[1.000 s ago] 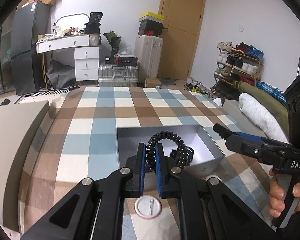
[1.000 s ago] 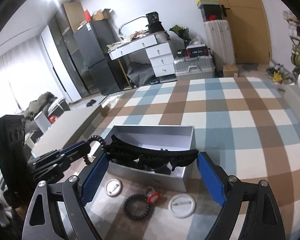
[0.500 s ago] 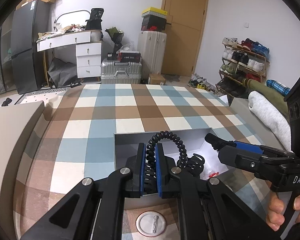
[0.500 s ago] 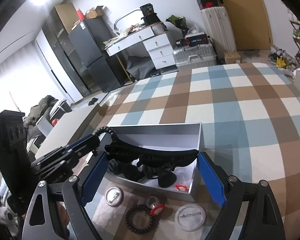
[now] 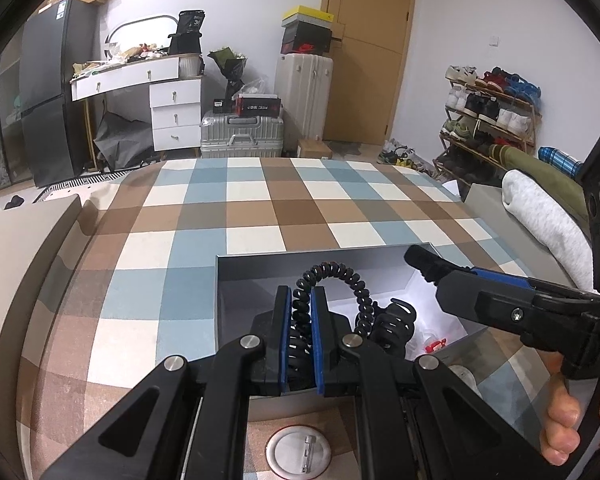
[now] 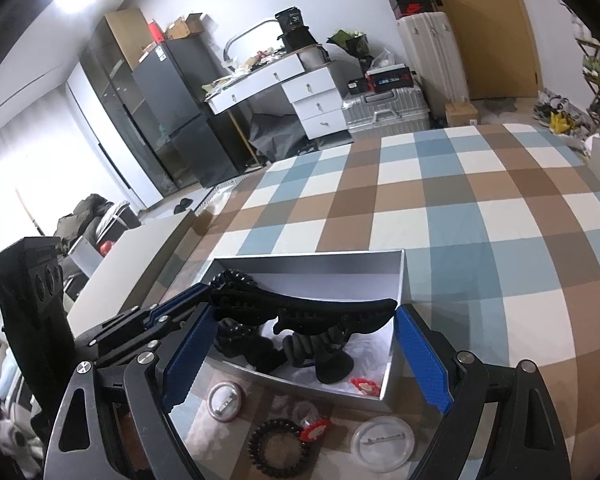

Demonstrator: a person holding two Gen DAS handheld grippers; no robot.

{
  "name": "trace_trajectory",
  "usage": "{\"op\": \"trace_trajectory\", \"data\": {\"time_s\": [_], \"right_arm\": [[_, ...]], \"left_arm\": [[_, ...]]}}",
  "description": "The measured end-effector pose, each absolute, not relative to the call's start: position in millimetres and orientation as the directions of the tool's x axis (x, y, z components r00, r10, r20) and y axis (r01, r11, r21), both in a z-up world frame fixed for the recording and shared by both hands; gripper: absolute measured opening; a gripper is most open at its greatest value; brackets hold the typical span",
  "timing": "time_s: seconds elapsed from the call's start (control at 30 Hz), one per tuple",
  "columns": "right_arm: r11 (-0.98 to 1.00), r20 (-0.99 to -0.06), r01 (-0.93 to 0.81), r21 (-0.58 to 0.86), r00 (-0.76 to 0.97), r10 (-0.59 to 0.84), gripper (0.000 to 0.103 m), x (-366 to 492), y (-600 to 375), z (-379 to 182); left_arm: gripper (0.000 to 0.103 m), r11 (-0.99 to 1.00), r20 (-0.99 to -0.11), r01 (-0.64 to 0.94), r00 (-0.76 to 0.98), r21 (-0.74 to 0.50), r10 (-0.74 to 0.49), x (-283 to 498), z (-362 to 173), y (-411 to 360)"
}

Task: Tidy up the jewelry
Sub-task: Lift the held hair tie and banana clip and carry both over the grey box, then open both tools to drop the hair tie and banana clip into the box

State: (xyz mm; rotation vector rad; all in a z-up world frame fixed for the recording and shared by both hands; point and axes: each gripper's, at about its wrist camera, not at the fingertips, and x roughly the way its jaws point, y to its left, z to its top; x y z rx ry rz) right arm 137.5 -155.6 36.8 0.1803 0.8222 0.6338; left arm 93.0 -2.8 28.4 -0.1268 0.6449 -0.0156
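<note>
Bedroom: checked blue, brown and white bedspread [image 5: 256, 208] carrying an open grey box [image 5: 320, 258], the landmark for everything below.
Left gripper [image 5: 300, 312]: jaws pinched tight on a black spiral hair tie [image 5: 336, 276], held over the box's near-left part.
Right gripper [image 6: 300, 344]: jaws spread wide, pads bearing on the two ends of a long black hair claw [image 6: 304, 308], over the box's near side.
Inside box: black clips and a small red piece [image 6: 364, 386].
Outside box, near side: pin badges [image 6: 382, 444], a black bead bracelet [image 6: 280, 446].
Risk: the claw, apparently held only by its tips, could twist out and land outside the box.
Risk: the coil might snag a pad on release.
</note>
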Motion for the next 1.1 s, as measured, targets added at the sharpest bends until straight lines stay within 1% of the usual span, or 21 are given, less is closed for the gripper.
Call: {"op": "trace_trajectory", "data": {"time_s": [0.13, 0.4, 0.57, 0.8, 0.87, 0.9, 0.93, 0.97, 1.03, 1.07, 1.1], "right_arm": [[0.795, -0.624, -0.462, 0.393, 0.501, 0.600, 0.090, 139, -152, 37], [0.767, -0.616, -0.448, 0.460, 0.460, 0.639, 0.091, 145, -151, 33], [0.763, -0.619, -0.438, 0.475, 0.450, 0.644, 0.091, 145, -153, 33], [0.772, -0.619, -0.439, 0.460, 0.464, 0.634, 0.091, 139, -161, 40], [0.778, -0.622, -0.439, 0.450, 0.471, 0.626, 0.093, 136, -163, 40], [0.782, -0.624, -0.438, 0.444, 0.475, 0.621, 0.094, 134, -165, 40], [0.786, -0.627, -0.436, 0.438, 0.479, 0.615, 0.095, 132, -167, 40], [0.791, -0.630, -0.433, 0.433, 0.482, 0.609, 0.096, 130, -168, 40], [0.797, -0.636, -0.430, 0.424, 0.484, 0.601, 0.097, 128, -171, 39], [0.803, -0.642, -0.428, 0.414, 0.489, 0.591, 0.098, 126, -173, 39], [0.811, -0.647, -0.424, 0.403, 0.495, 0.581, 0.098, 124, -175, 39]], "left_arm": [[0.005, 0.994, -0.601, -0.027, 0.798, -0.103, -0.040, 94, 26, -4], [0.005, 0.995, -0.604, -0.024, 0.796, -0.099, -0.041, 95, 24, -6], [0.005, 0.996, -0.604, -0.019, 0.796, -0.090, -0.039, 94, 24, -7], [0.005, 0.995, -0.599, -0.003, 0.799, -0.097, -0.056, 91, 26, -8], [0.006, 0.996, -0.592, -0.006, 0.804, -0.092, -0.050, 89, 28, -9], [0.009, 0.995, -0.592, -0.010, 0.804, -0.095, -0.048, 87, 28, -8], [0.017, 0.995, -0.594, -0.011, 0.803, -0.102, -0.052, 87, 29, -7], [0.022, 0.994, -0.595, -0.011, 0.802, -0.107, -0.055, 86, 29, -6], [0.040, 0.992, -0.588, -0.012, 0.806, -0.124, -0.064, 81, 31, -4], [0.044, 0.991, -0.584, -0.011, 0.809, -0.131, -0.068, 78, 32, -2], [0.052, 0.991, -0.582, -0.012, 0.810, -0.137, -0.071, 76, 32, -2]]}}
